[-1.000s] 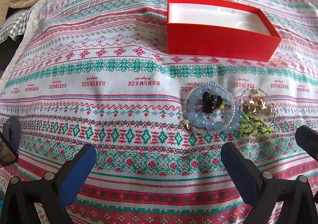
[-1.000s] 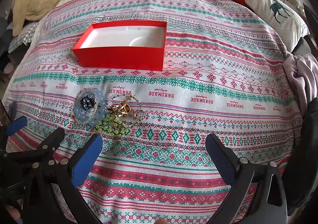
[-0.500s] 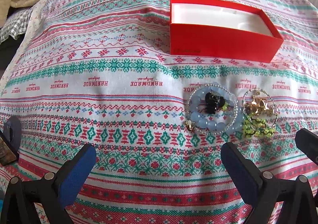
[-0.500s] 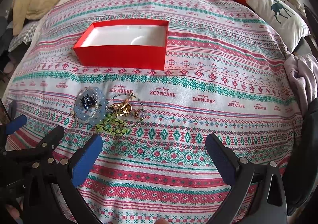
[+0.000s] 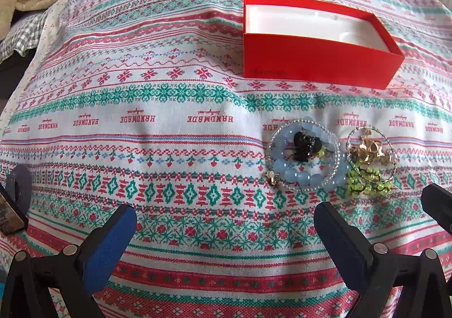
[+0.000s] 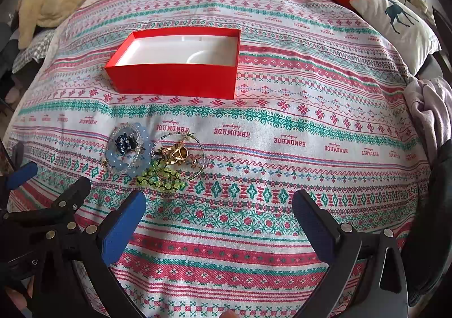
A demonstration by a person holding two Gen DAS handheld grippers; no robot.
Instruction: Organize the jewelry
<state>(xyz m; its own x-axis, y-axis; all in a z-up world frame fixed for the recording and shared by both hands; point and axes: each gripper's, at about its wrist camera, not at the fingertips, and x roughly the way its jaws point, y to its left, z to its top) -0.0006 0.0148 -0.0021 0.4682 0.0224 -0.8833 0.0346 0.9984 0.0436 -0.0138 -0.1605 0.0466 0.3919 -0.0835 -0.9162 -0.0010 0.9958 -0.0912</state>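
we hold both grippers spread wide and empty above the patterned bedspread [image 6: 282,126]. the jewelry pile [image 5: 330,159] lies just ahead of our left gripper [image 5: 224,230], off its right finger [image 5: 336,230], in the lower right of that frame; from our right gripper [image 6: 219,222] it sits to the lower left [image 6: 158,157]. the left looks nearer. the red box [image 6: 175,80] waits beyond, its long axis running across. bracelets overlap, so we cannot count pieces; the gold tangle is hard to read.
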